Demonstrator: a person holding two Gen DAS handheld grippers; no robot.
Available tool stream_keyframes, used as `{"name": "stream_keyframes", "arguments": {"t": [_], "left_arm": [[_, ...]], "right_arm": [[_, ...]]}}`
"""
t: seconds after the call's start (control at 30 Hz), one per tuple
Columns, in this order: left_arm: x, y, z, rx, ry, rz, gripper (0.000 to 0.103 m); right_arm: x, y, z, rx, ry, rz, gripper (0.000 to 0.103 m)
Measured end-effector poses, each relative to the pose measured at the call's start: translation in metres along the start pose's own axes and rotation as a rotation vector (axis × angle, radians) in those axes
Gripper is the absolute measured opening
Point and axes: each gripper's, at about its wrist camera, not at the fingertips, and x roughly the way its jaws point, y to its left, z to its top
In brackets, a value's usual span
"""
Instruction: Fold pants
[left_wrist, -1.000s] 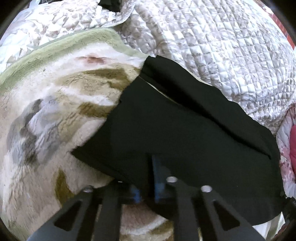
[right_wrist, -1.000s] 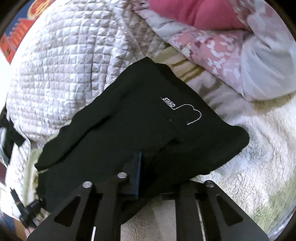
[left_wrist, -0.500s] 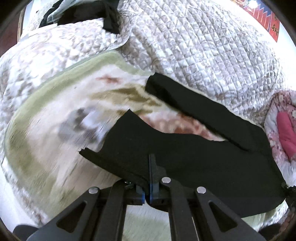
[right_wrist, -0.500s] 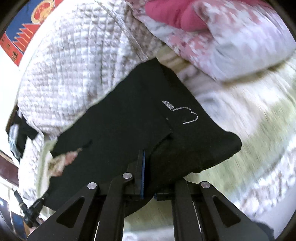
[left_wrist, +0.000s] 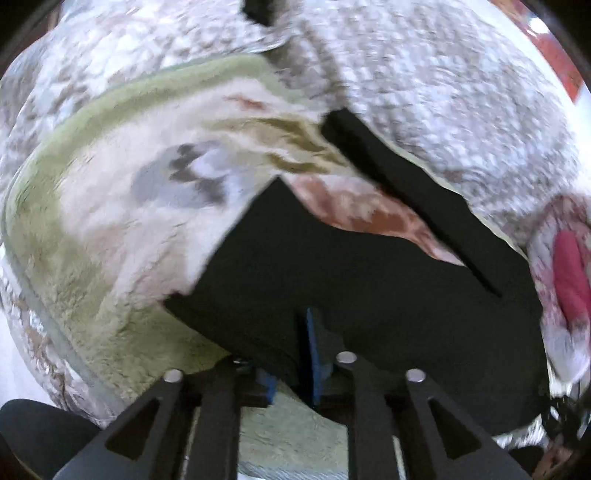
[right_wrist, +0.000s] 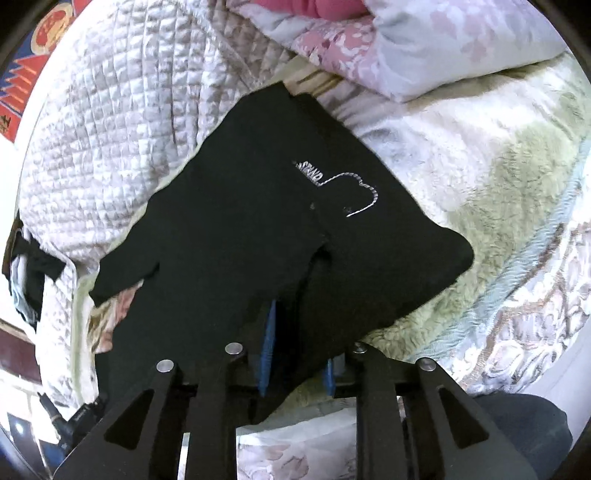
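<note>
The left gripper (left_wrist: 291, 373) had two black fingers (left_wrist: 354, 406), each a flat strut with a triangular cut-out near its base. Round silver screw heads (left_wrist: 346, 356) sat on top of the struts, four in the left wrist view. Blue pads (left_wrist: 312, 354) lined the inner faces of the tips. The right gripper (right_wrist: 295, 365) was the same build: black fingers (right_wrist: 218, 406) with triangular openings, four silver screw heads (right_wrist: 234, 348) and ribbed blue pads (right_wrist: 266, 350). Low in that view's left corner was a black cable (right_wrist: 55, 415) with a plug. A dark rounded shape (right_wrist: 517, 435) filled the lower right corner; what it was could not be told.
</note>
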Motion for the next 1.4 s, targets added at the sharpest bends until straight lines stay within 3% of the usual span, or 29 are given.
{"name": "stream_keyframes", "arguments": {"t": [0.13, 0.17, 0.27, 0.4, 0.47, 0.57, 0.67, 0.7, 0.77, 0.87, 0.93, 1.13, 1.3, 1.4], "left_arm": [[0.003, 0.009, 0.006, -0.034, -0.024, 0.014, 0.017], [0.003, 0.009, 0.007, -0.022, -0.032, 0.025, 0.009], [0.001, 0.006, 0.008, 0.001, -0.055, 0.062, 0.004], [-0.021, 0.002, 0.010, 0.034, -0.138, 0.096, 0.004], [-0.021, 0.000, 0.011, 0.061, -0.140, 0.117, 0.005], [-0.018, 0.007, 0.012, 0.030, -0.103, 0.180, 0.009], [-0.031, 0.020, 0.015, -0.024, -0.153, 0.254, 0.009], [-0.034, 0.021, 0.017, -0.030, -0.164, 0.258, 0.009], [-0.042, 0.020, 0.022, -0.019, -0.194, 0.259, 0.011], [-0.045, 0.009, 0.027, 0.027, -0.197, 0.191, 0.019], [-0.038, -0.006, 0.028, 0.071, -0.178, 0.120, 0.027], [-0.004, -0.073, 0.017, 0.255, -0.062, -0.088, 0.030], [0.027, -0.100, -0.001, 0.337, 0.024, -0.090, 0.030], [0.036, -0.100, -0.006, 0.360, 0.033, -0.063, 0.030]], "right_arm": [[-0.012, -0.004, 0.004, 0.021, -0.047, -0.011, 0.022], [-0.013, -0.005, 0.005, 0.022, -0.057, -0.009, 0.022], [-0.015, -0.009, 0.006, 0.040, -0.079, -0.031, 0.002], [-0.023, -0.014, 0.003, 0.042, -0.090, -0.053, 0.002], [-0.018, -0.018, 0.002, 0.051, -0.045, -0.077, 0.002], [-0.024, -0.015, 0.000, 0.042, -0.051, -0.118, 0.004], [-0.036, -0.003, -0.001, -0.017, -0.100, -0.162, 0.012], [-0.040, 0.002, -0.002, -0.034, -0.124, -0.188, 0.021], [-0.049, 0.006, -0.002, -0.049, -0.190, -0.249, 0.025], [-0.059, 0.004, 0.002, -0.041, -0.257, -0.294, 0.028], [-0.057, 0.007, 0.004, -0.064, -0.249, -0.262, 0.030], [-0.020, 0.055, 0.000, -0.329, -0.164, -0.148, 0.030], [0.023, 0.050, 0.000, -0.366, -0.044, -0.232, 0.029], [0.022, 0.048, 0.002, -0.353, -0.048, -0.215, 0.029]]}}
